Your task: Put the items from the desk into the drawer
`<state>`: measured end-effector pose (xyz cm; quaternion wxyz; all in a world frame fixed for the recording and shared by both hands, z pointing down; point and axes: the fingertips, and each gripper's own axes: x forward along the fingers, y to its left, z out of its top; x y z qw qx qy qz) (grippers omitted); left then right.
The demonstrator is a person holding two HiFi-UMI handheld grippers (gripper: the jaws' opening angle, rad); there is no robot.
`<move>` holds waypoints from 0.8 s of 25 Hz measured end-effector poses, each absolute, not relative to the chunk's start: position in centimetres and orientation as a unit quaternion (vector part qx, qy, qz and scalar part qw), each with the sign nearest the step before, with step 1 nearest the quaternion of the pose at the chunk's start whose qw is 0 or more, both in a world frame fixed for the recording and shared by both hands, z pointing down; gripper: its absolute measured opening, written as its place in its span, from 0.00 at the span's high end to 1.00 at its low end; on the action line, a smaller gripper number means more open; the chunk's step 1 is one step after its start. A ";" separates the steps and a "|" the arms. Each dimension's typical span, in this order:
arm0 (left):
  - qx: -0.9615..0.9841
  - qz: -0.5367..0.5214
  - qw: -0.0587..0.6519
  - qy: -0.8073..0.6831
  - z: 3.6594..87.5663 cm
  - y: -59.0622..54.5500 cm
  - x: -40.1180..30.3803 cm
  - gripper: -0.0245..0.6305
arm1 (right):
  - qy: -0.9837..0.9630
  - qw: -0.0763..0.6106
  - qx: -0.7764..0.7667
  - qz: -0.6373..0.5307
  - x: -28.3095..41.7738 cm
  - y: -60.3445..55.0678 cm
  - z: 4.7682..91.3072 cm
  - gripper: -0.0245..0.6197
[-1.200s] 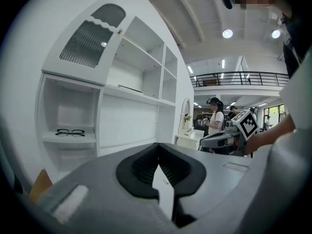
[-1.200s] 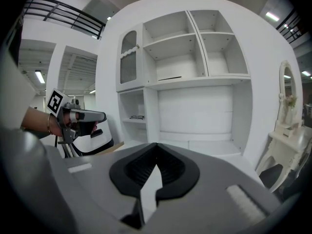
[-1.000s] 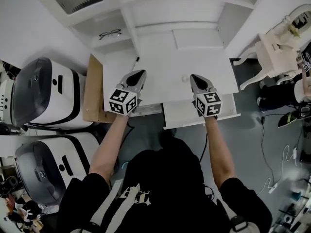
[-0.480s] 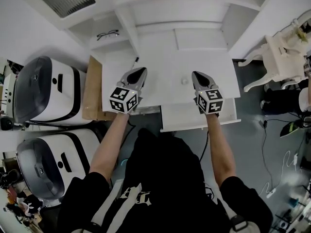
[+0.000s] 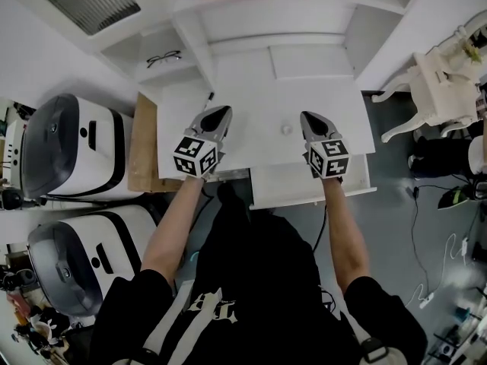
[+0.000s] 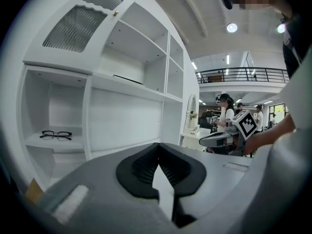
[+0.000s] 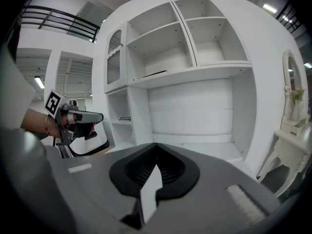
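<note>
My left gripper (image 5: 221, 115) has its two jaws pressed together at the tips, and nothing is in them. My right gripper (image 5: 307, 119) is the same: jaws together, nothing held. Both point away from me, low over the white desk (image 5: 259, 90).

A small round white thing (image 5: 287, 128) sits on the desk between my two grippers. It is just beside the right one, on its left side, so my right hand is nearer to it.

A thin dark pen (image 5: 208, 96) lies just past my left tips, a little to the left. Its long side points away from me, almost the same way as my jaws, so I think I must turn to pinch it across.

The drawer (image 5: 304, 188) is open under my right hand, pulled out toward me. A pair of glasses (image 5: 163, 55) lies far off on a side shelf, past the pen.
</note>
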<state>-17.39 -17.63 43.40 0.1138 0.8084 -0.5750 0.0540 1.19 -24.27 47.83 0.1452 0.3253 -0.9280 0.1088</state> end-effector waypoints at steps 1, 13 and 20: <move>0.809 0.053 0.114 -0.575 43.4 -17.8 -17.4 0.96 | -0.928 0.147 0.326 0.108 1.2 -24.4 47.9 0.96; 0.813 0.050 0.127 -0.566 45.6 -19.2 -16.7 0.96 | -0.923 0.171 0.324 0.118 0.8 -25.5 50.7 0.95; 0.816 0.046 0.143 -0.558 48.0 -20.2 -16.5 0.96 | -0.917 0.198 0.323 0.127 0.3 -25.7 54.0 0.95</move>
